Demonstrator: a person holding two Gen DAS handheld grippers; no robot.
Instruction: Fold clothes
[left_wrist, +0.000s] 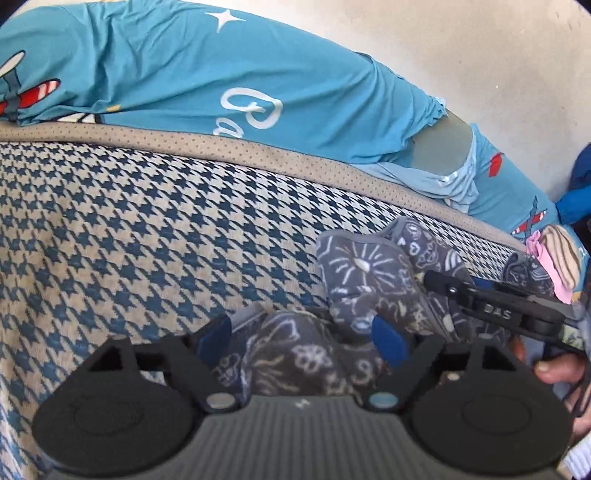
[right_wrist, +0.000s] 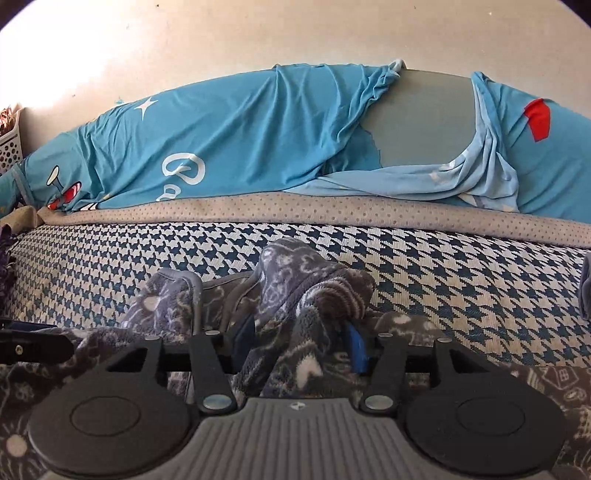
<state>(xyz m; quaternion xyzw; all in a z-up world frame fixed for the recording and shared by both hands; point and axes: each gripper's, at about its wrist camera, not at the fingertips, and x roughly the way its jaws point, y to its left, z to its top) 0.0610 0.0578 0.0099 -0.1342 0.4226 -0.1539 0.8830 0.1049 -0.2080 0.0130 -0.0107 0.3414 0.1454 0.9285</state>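
A grey fleece garment (left_wrist: 354, 273) with white doodle prints lies bunched on a blue-and-cream houndstooth cover (left_wrist: 147, 221). My left gripper (left_wrist: 302, 339) stands low over it, its blue pads wide apart with a mound of the fleece between them. The right gripper (left_wrist: 443, 286) comes in from the right, a hand (left_wrist: 554, 369) behind it. In the right wrist view the right gripper (right_wrist: 300, 343) has its pads drawn in on a raised fold of the fleece garment (right_wrist: 295, 280). The left gripper's tip (right_wrist: 37, 347) shows at the left edge.
A turquoise sheet (right_wrist: 240, 140) with white lettering drapes the back cushion, with a plain wall above it. A white perforated basket (right_wrist: 9, 144) stands at far left. Pink and striped clothes (left_wrist: 554, 258) and a dark blue item (left_wrist: 580, 206) lie at the right end.
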